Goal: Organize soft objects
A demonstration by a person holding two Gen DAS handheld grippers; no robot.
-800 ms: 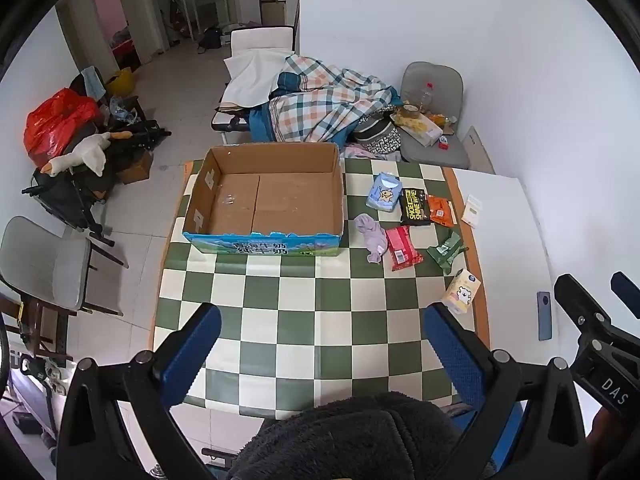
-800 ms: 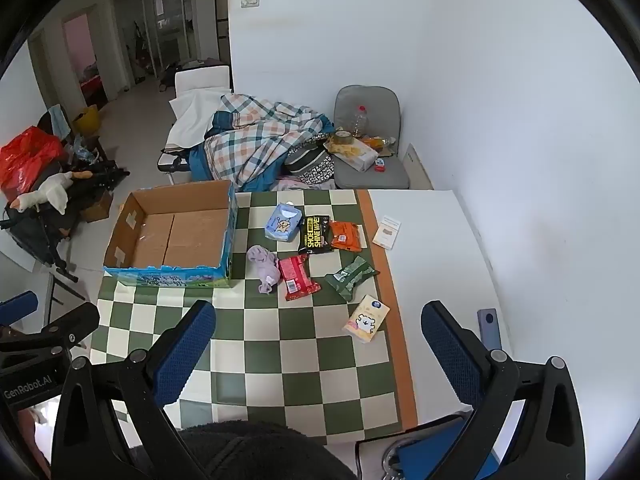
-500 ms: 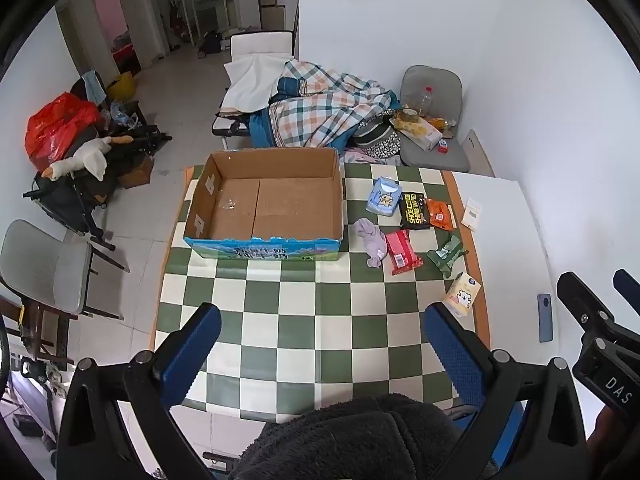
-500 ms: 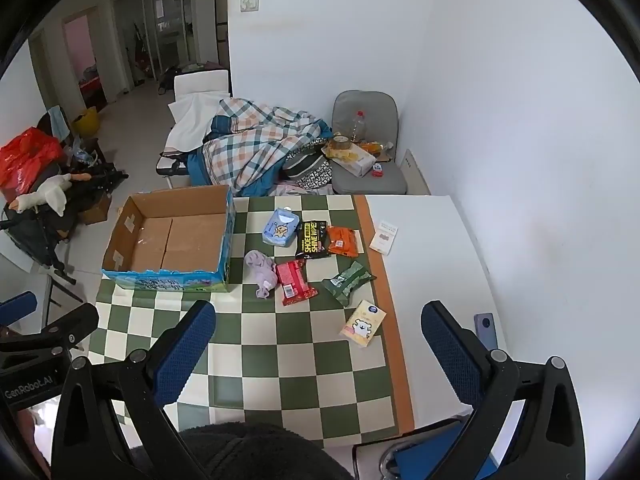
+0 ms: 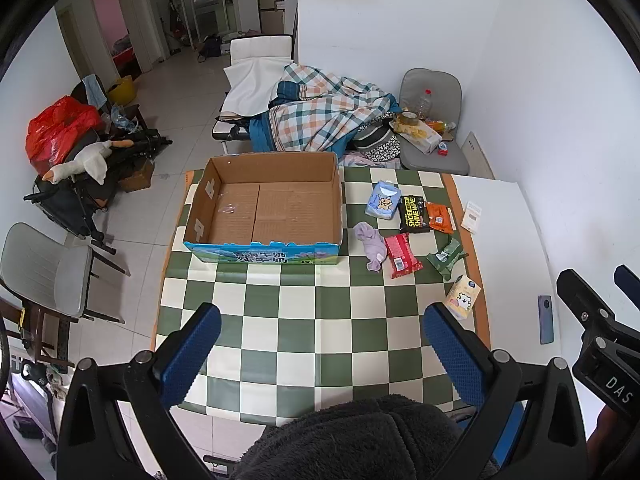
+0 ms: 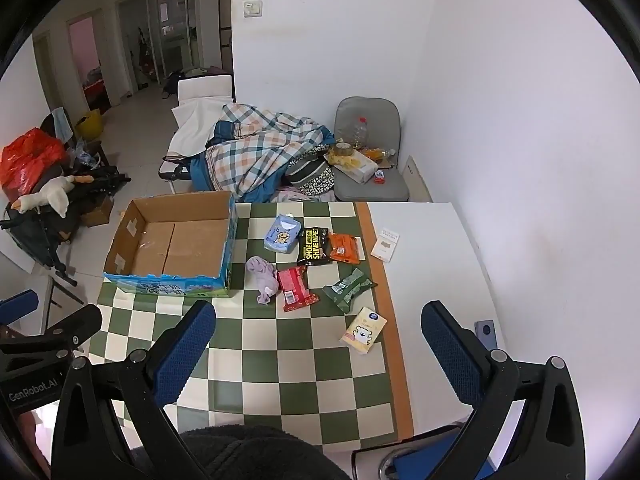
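1. L gripper [image 5: 322,350]: black frame, blue textured pads [image 5: 192,354], silver screws.
2. R gripper [image 6: 318,350]: same build; "DAS" marking.
3. Dark fleece garment [image 5: 360,440].

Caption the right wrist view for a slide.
Open right tool above checkered table; empty cardboard box beside soft packets.

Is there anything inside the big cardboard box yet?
No, the open brown cardboard box shows only its bare bottom flaps, while the purple cloth and the packets still lie beside it on the green checked tablecloth.

Matt cardboard box [image 5: 264,208], glossy plastic packs [image 5: 402,256], cloth sock [image 5: 372,242].
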